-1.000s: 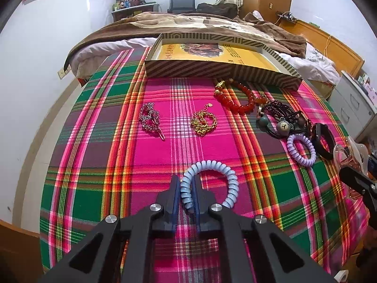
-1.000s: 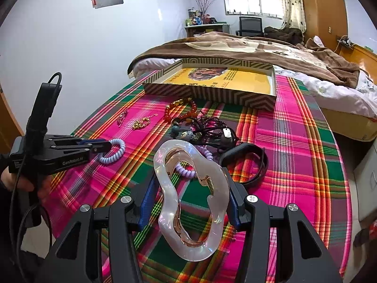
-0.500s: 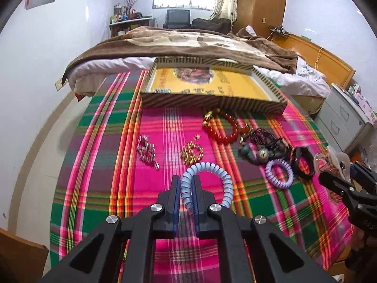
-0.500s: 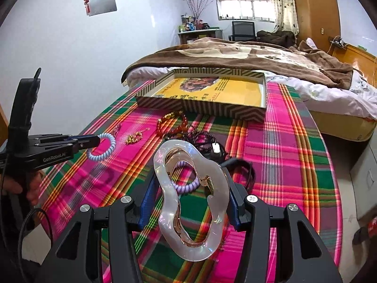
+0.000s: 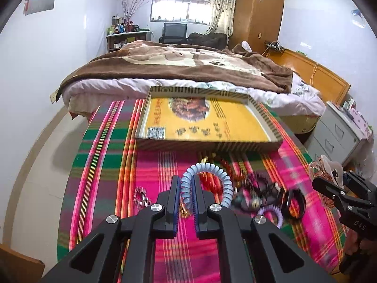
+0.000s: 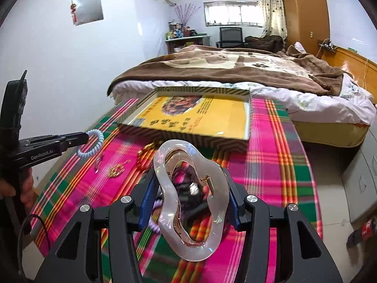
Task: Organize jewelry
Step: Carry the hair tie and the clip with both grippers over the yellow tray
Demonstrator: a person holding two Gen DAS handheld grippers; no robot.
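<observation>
Left gripper [image 5: 186, 198]: its jaws are closing on one side of the blue spiral hair tie [image 5: 207, 181], which is hanging clear above the tabletop [image 5: 99, 165]; from the right wrist view the same gripper [image 6: 80, 139] is reaching in from the left with the coil [image 6: 93, 143] dangling at its tip.
Right gripper [image 6: 188, 202]: its jaws are pressing against both sides of the clear hair claw clip [image 6: 190, 198], which is standing upright between them; in the left wrist view this gripper [image 5: 329, 184] is showing at the right edge with the clip [image 5: 326, 169] raised over the cloth.
Plaid cloth [image 5: 165, 160]: pink, green and orange, covering the tabletop and carrying the loose pieces.
Near pieces: a purple spiral tie [image 5: 271, 212] and a black band [image 5: 293, 202] are lying just beside a dark beaded tangle [image 5: 256, 188]; all are blurring with motion.
Middle pieces: a red bead bracelet [image 5: 226, 167] is sitting beyond the blue coil; a silver hair pin [image 5: 141, 195] is lying to the left, and a gold bracelet [image 6: 116, 171] is resting near it in the right wrist view.
Box [image 5: 207, 139]: a shallow striped tray with a yellow printed floor is sitting at the far end of the cloth, holding no jewelry.
Bed [image 5: 179, 66]: standing behind the tabletop under a brown blanket.
</observation>
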